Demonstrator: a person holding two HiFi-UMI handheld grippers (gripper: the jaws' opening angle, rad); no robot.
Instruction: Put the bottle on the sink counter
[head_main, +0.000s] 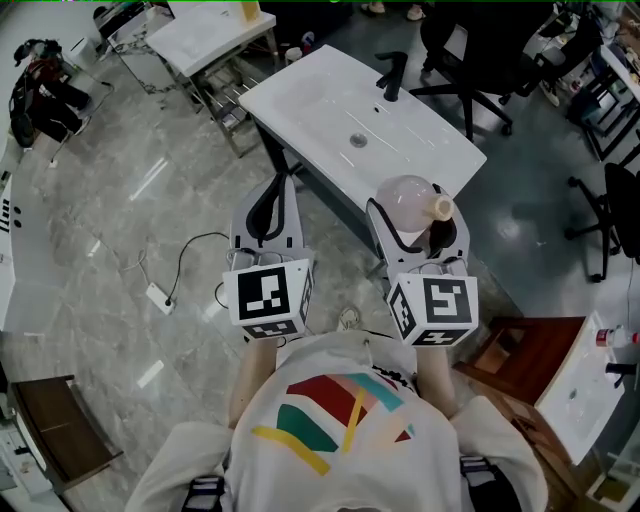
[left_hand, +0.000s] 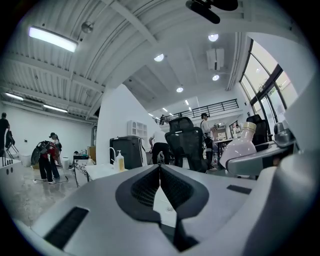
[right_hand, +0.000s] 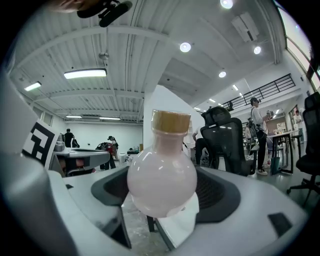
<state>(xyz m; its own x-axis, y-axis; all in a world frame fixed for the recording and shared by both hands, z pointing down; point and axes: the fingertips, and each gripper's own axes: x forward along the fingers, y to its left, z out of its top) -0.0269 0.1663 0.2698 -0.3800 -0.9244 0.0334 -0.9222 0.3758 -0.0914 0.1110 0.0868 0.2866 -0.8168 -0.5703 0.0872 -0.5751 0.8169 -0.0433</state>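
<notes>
I am holding the pink bottle (right_hand: 161, 175) tight in my right gripper (head_main: 415, 218), up in the air by the near corner of the sink counter (head_main: 300, 95), so putting it down is left to do. My left gripper (left_hand: 160, 182) is pinching shut on nothing. The bottle is standing tall, its long way going up and down, cap pointing up.

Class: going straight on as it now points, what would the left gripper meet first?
The left gripper seems to pass above the sink counter; first in line is probably the black office chair beyond, depth unclear.
</notes>
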